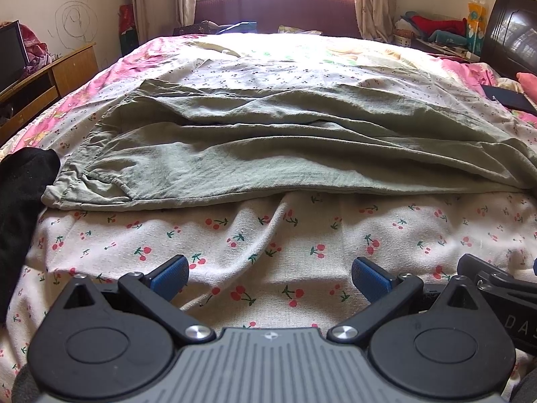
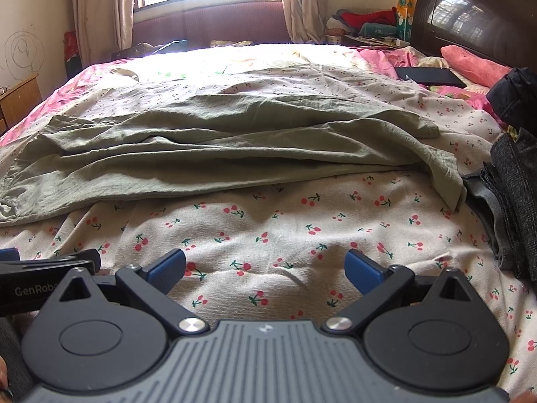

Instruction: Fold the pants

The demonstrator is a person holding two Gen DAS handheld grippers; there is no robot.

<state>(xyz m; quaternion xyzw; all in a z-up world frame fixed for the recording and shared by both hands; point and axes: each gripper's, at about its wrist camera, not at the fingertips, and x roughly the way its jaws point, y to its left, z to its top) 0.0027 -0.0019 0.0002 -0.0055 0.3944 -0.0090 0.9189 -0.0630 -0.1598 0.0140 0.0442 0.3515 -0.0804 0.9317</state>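
Sage-green pants [image 1: 268, 147] lie across the bed, one leg folded over the other, the waistband at the left and the hems at the right [image 2: 433, 154]. The cloth is wrinkled. My left gripper [image 1: 270, 277] hovers over the cherry-print sheet [image 1: 235, 235] just in front of the pants' near edge, open with nothing between its blue pads. My right gripper [image 2: 265, 268] is also open and empty, low over the sheet [image 2: 302, 221] and short of the pants [image 2: 218, 154]. Each gripper shows at the other view's edge.
A black garment [image 1: 23, 181] hangs at the left. Dark grey folded clothes [image 2: 510, 201] are stacked at the right. A black tablet [image 2: 429, 76] and pink pillow [image 2: 473, 63] lie near the dark headboard [image 2: 476, 16]. A wooden cabinet [image 1: 50, 77] stands left of the bed.
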